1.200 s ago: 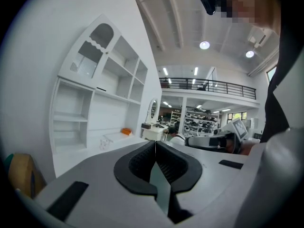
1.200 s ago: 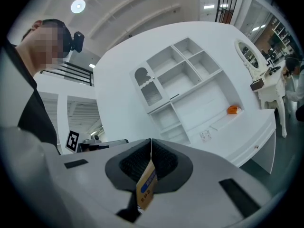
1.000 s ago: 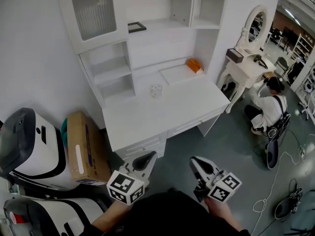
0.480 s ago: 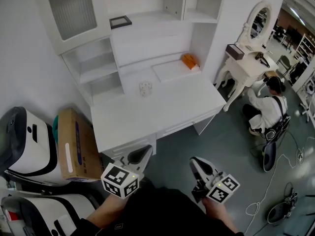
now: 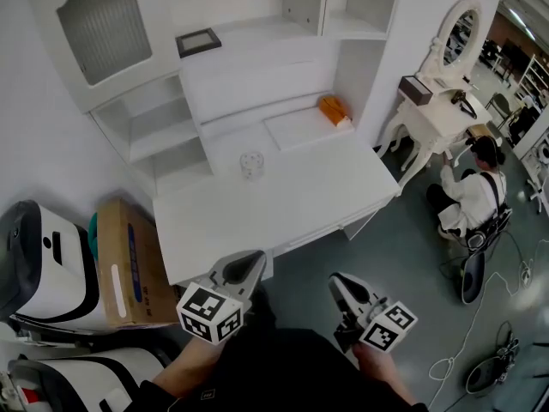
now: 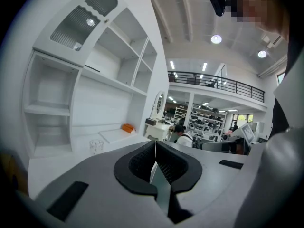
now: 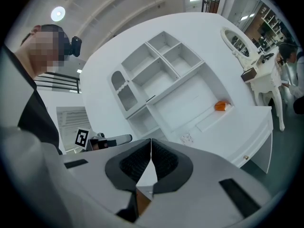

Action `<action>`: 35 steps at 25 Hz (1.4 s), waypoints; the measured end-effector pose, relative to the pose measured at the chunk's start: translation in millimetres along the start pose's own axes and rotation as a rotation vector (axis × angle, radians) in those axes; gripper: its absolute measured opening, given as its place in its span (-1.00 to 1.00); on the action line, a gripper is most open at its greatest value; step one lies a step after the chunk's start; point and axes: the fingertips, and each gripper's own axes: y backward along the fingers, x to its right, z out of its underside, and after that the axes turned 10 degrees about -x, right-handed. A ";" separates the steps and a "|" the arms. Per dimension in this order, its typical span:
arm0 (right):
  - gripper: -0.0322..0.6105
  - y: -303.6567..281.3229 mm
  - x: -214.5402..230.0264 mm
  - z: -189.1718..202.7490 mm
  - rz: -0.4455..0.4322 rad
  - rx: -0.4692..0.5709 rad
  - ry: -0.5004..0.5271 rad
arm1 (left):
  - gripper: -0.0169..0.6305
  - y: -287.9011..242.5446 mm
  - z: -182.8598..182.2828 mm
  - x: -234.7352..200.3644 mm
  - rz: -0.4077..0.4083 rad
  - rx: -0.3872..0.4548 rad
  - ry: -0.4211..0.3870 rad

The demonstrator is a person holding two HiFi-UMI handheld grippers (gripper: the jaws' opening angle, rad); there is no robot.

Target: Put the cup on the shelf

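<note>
Look for the small clear patterned glass cup (image 5: 250, 164) toward the back left of the white desk surface (image 5: 292, 200). Stands upright and alone, just in front of the white open shelf compartments (image 5: 154, 136), and well apart from both grippers. Appears small and distant in both gripper views too, far beyond the jaws.

Read the left gripper (image 6: 155, 148) as fully closed: jaws pressed together along one seam, with nothing between them. Same for the right gripper (image 7: 151, 145): jaws meeting, empty. In the head view, held low and side by side near the front edge of the surface.

Judging by looks alone: light, rigid, thin-walled and smooth, so probably slippery and breakable. Best taken across the body at about mid-height, one jaw on each side, after opening the jaws wider than the glass. Pinching over the rim would likely work as well, but risks tipping or chipping. Squeeze only enough to stop sliding, and count on the dark ribbed pads (image 6: 139, 164) for friction. Cannot tell whether anything is inside, so keep it upright on the way to the shelf. Set down gently, well in from the compartment's edge.

Nothing of the task begun by the look of it, with opening, reaching and grasping all ahead. Also worth noting: a small orange object (image 5: 334, 110) on the raised ledge at back right, well apart from the cup and out of the likely path.
</note>
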 end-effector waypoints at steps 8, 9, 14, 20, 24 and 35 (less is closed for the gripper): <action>-0.85 -81.6 21.2 -44.2 -0.036 -0.034 0.026 | -0.91 -27.2 -37.3 -74.1 -0.023 0.005 -0.012; -0.85 -92.4 23.2 -49.9 -0.039 -0.038 0.030 | -0.91 -29.6 -40.4 -82.3 -0.031 0.000 -0.029; -0.85 -147.5 31.2 -73.1 -0.053 -0.069 0.058 | -0.91 -36.5 -54.0 -114.6 -0.014 0.019 -0.092; -0.85 -200.9 32.5 -84.5 -0.116 -0.112 0.087 | -0.91 -44.9 -58.5 -152.4 0.011 0.035 -0.072; -0.85 -225.2 43.0 -82.7 -0.168 -0.174 0.081 | -0.91 -56.8 -57.5 -177.5 -0.024 0.028 -0.013; -0.85 -283.8 83.9 -98.1 -0.348 -0.272 0.164 | -0.91 -99.8 -51.4 -220.1 -0.145 0.006 0.118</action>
